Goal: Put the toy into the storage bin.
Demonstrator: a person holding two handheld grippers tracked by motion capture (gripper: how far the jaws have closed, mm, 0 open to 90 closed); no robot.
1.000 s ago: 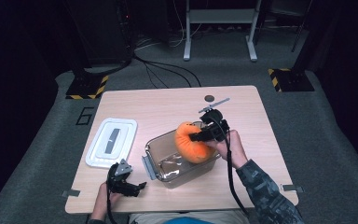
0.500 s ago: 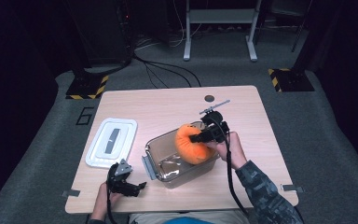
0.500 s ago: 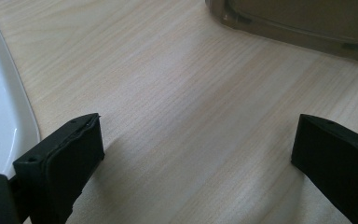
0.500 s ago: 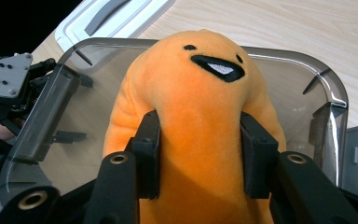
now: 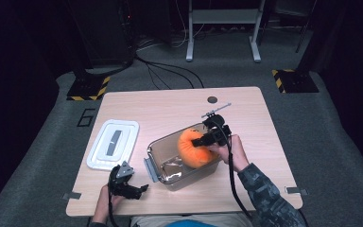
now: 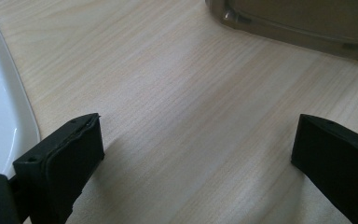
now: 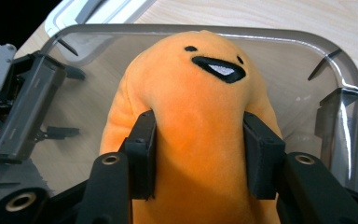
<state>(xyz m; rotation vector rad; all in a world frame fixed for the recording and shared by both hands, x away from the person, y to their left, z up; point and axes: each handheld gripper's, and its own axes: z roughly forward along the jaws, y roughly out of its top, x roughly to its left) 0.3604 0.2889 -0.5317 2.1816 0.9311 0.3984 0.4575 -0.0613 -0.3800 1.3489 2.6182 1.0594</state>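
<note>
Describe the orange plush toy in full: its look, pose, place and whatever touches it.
The orange plush toy is a rounded, soft, velvety lump with a stitched black eye and an open black-and-white mouth. It sits partly inside the clear plastic bin, its upper part rising above the rim at the bin's right end. The right gripper has a black pad on each flank, still denting the fabric, though its jaws have just been opening. Its underside is hidden.

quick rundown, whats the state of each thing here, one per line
plush toy: orange, inside the bin, squeezed at both sides
bin: clear, open, no lid on
lid: white, flat on the table left of the bin
right tongs: jaws just been opening, pads still dent the plush toy
left tongs: open, nothing between the jaws, over bare table
</note>
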